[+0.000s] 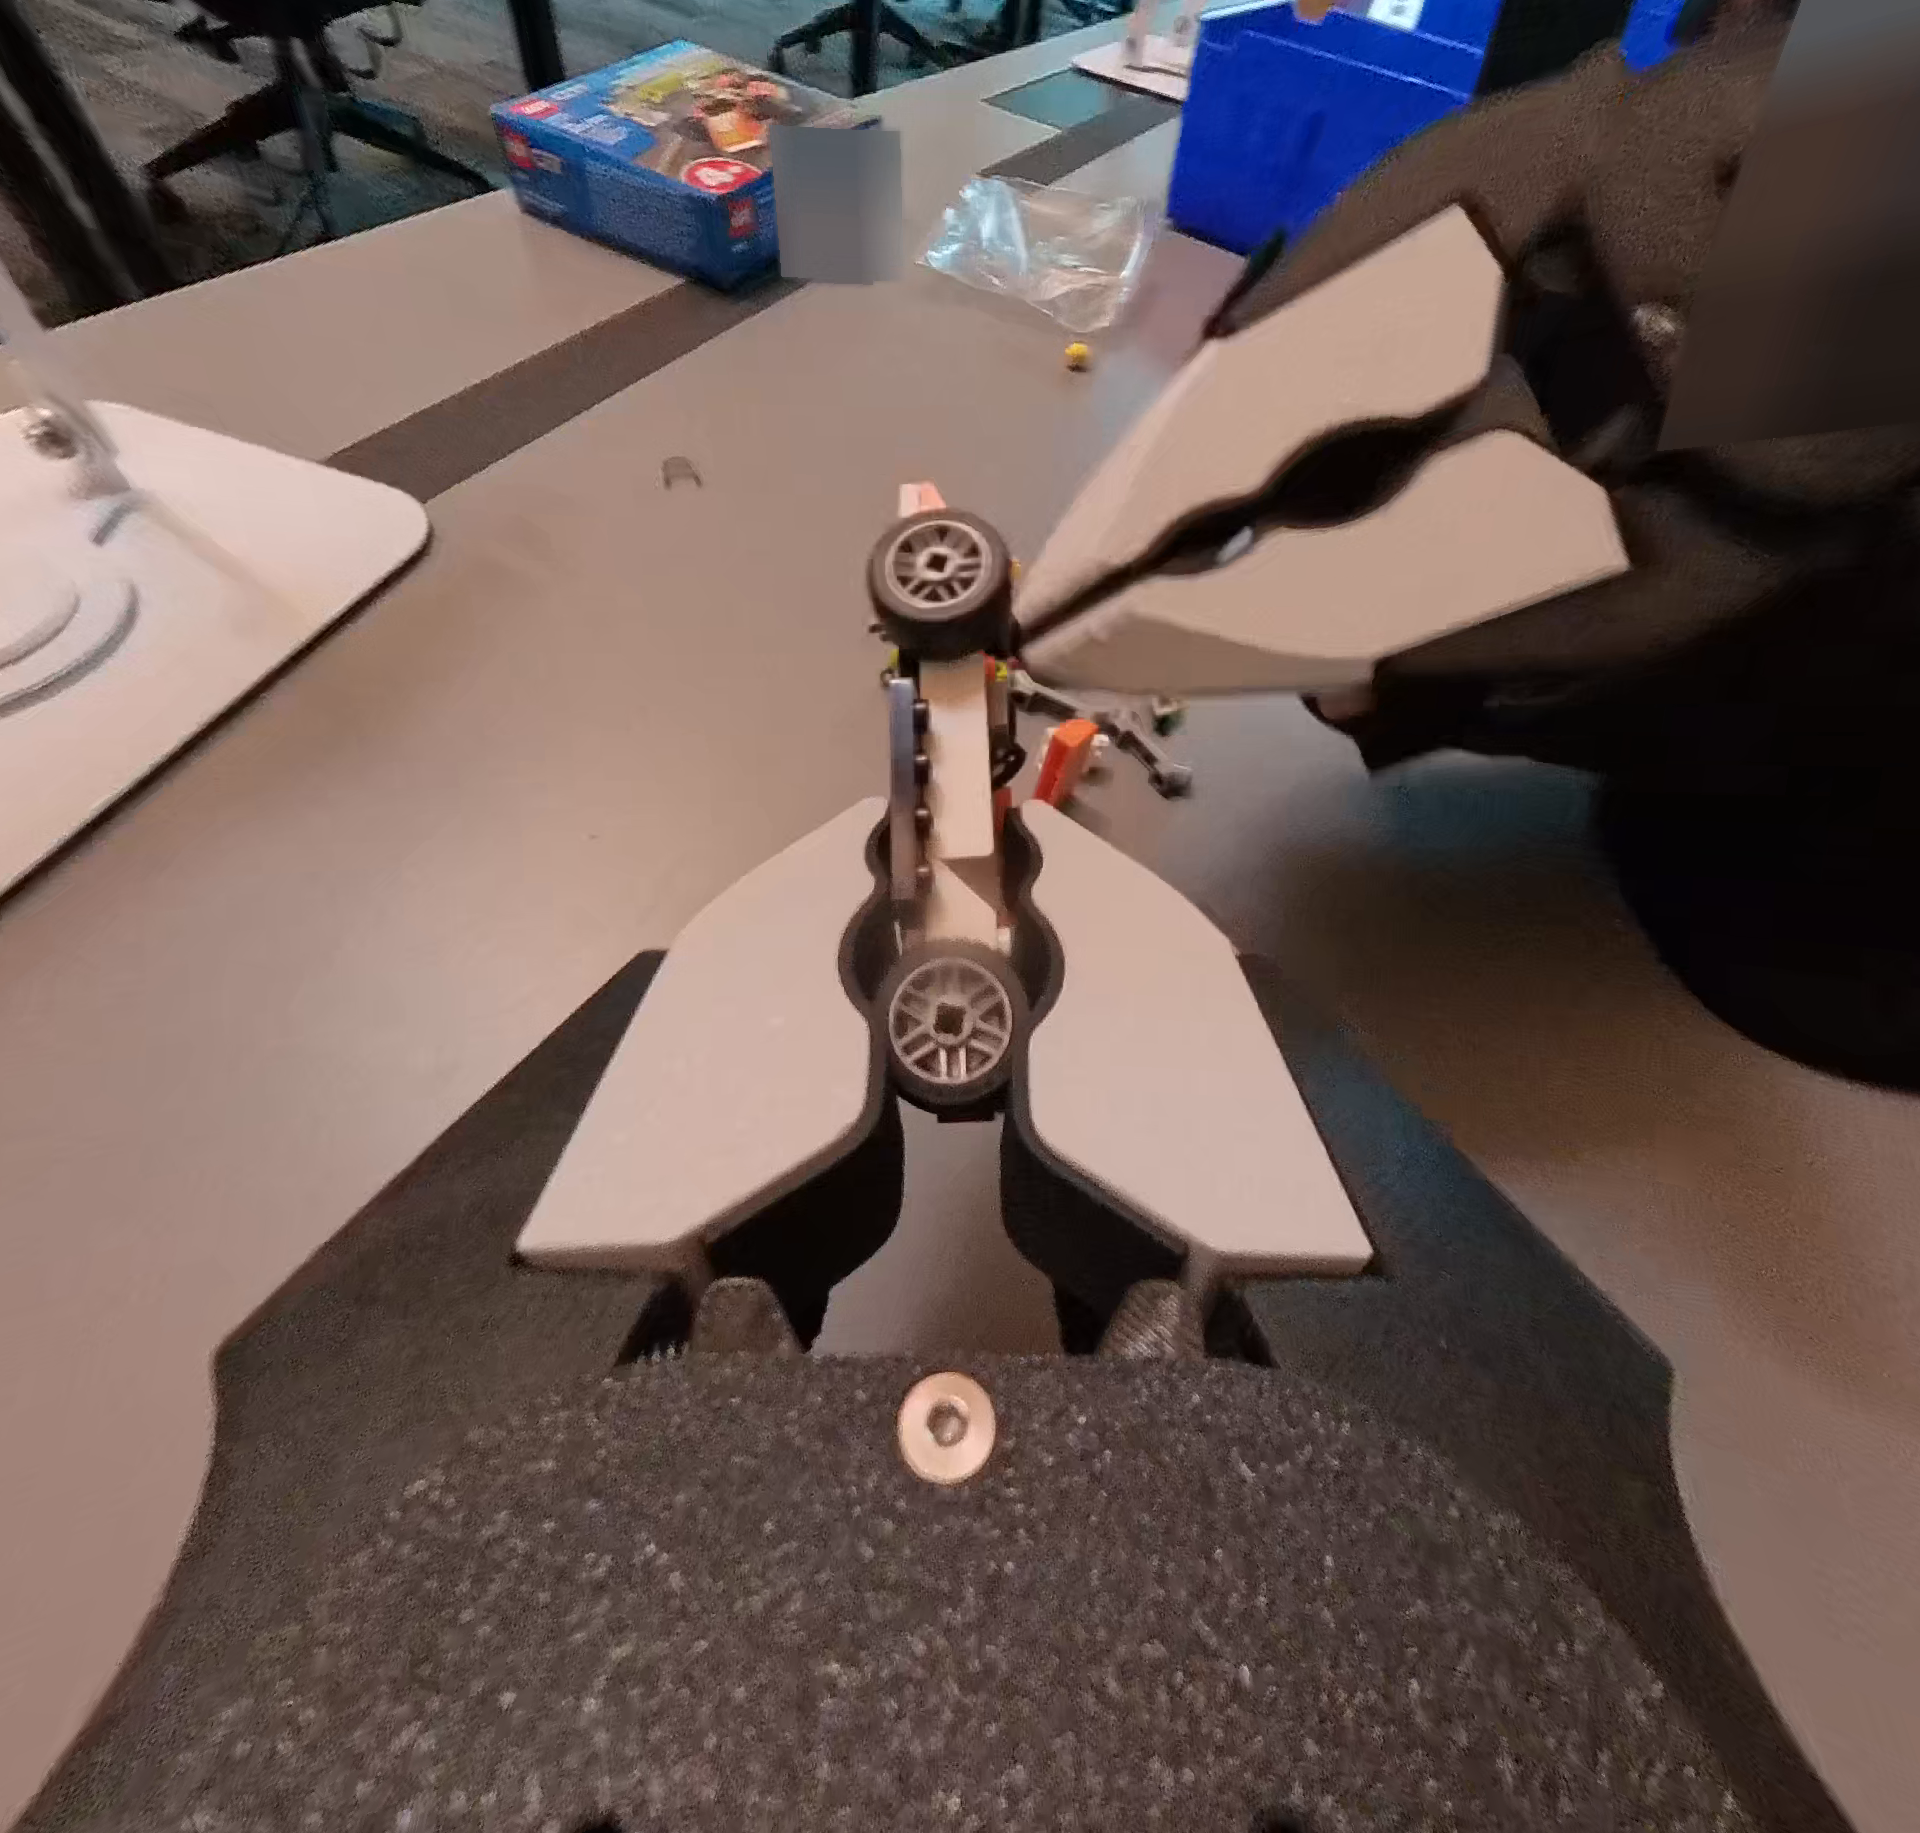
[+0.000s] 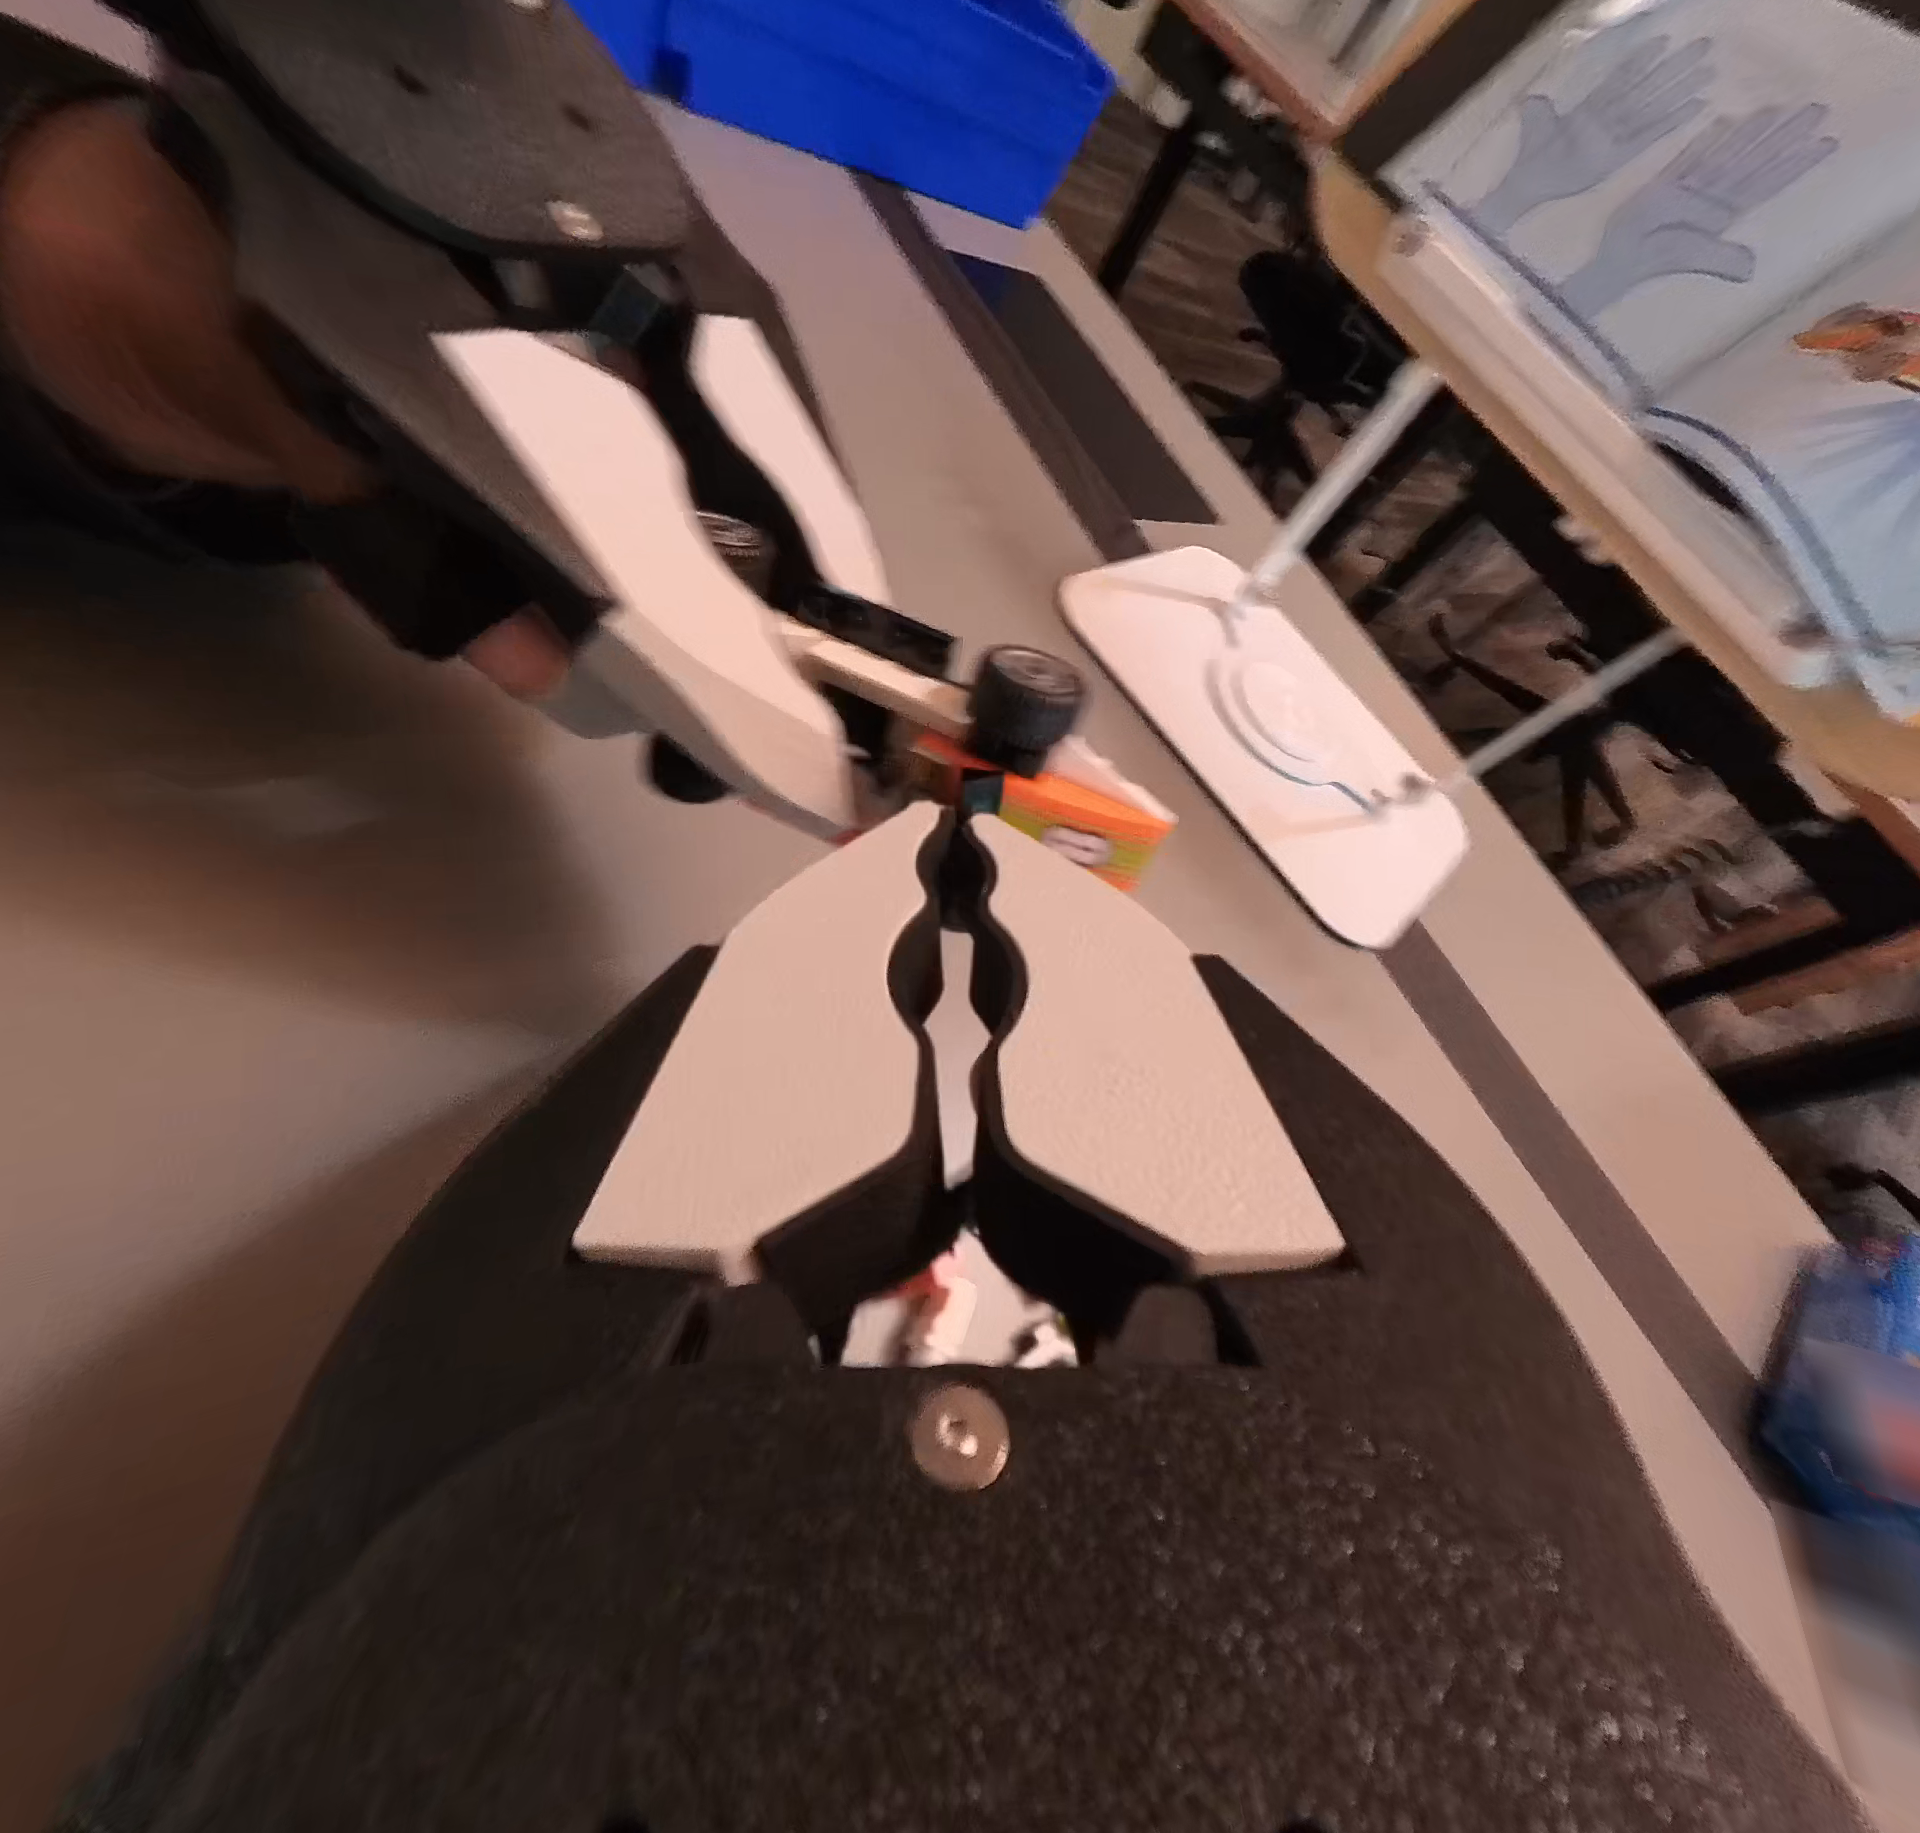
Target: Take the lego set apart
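Note:
My left gripper (image 1: 951,817) is shut on the lego car (image 1: 961,744), a white and orange body turned on its side and held above the grey table (image 1: 520,640). One grey-rimmed wheel (image 1: 951,1030) sits between my fingers and the other wheel (image 1: 940,578) sticks out beyond them. My right gripper (image 1: 1023,640) comes in from the right, shut, with its tips against the car's side just below the far wheel. In the right wrist view my right gripper (image 2: 951,822) is shut right under the car's wheel (image 2: 1034,708) and its orange part (image 2: 1081,827), with the left gripper's fingers (image 2: 675,578) holding the car.
Loose pieces, an orange brick (image 1: 1070,760) and a grey bar (image 1: 1138,749), lie on the table under the car. Farther back are a blue lego box (image 1: 644,162), a clear plastic bag (image 1: 1039,235), a small yellow piece (image 1: 1078,355) and a blue bin (image 1: 1320,110). A white stand base (image 1: 156,578) is at the left. Only a small space, under 4 cm, lies between the two pairs of fingers. The grey bar (image 1: 1138,749) is about equally far from each gripper, around 15 cm.

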Motion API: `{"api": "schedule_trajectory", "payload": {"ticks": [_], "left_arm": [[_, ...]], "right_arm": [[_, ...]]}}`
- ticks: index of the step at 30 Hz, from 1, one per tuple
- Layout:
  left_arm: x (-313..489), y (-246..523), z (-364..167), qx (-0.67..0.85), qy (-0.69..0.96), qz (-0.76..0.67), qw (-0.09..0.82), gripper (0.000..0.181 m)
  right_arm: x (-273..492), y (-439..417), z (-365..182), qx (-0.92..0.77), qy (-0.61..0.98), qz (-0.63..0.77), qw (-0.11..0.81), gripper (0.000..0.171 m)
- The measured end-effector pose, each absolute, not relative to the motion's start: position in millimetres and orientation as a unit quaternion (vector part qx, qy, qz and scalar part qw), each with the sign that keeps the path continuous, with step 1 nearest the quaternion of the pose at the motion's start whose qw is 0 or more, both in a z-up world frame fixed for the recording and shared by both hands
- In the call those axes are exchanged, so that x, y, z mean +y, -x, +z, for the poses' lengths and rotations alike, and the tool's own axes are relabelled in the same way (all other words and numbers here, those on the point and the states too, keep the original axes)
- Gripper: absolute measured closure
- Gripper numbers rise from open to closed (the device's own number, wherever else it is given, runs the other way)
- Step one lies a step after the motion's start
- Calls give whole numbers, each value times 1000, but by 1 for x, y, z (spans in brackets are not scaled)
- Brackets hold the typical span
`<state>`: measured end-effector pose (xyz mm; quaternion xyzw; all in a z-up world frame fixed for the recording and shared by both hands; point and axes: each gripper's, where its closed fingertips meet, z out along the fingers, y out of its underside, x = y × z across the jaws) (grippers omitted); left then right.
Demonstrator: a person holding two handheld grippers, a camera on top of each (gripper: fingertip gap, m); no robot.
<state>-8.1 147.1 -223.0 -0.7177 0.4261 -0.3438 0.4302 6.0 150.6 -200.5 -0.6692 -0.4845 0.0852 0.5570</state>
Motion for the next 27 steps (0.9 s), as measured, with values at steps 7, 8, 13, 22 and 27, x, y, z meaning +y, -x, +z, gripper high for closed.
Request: {"api": "schedule_trajectory", "payload": {"ticks": [7,8,13,22,27], "left_arm": [[151,12,-229,414,733,-340,418,164],[152,12,-230,411,736,-341,418,164],[152,12,-235,405,741,-352,404,164],[162,19,-240,365,757,-368,397,164],[158,13,-236,335,752,-422,380,164]], "right_arm": [[148,-20,-206,-513,669,97,529,171],[148,-21,-208,-516,671,98,523,171],[155,-42,-223,-509,704,98,486,171],[184,-84,-230,-412,756,111,497,164],[166,-42,-220,-440,721,153,512,157]]}}
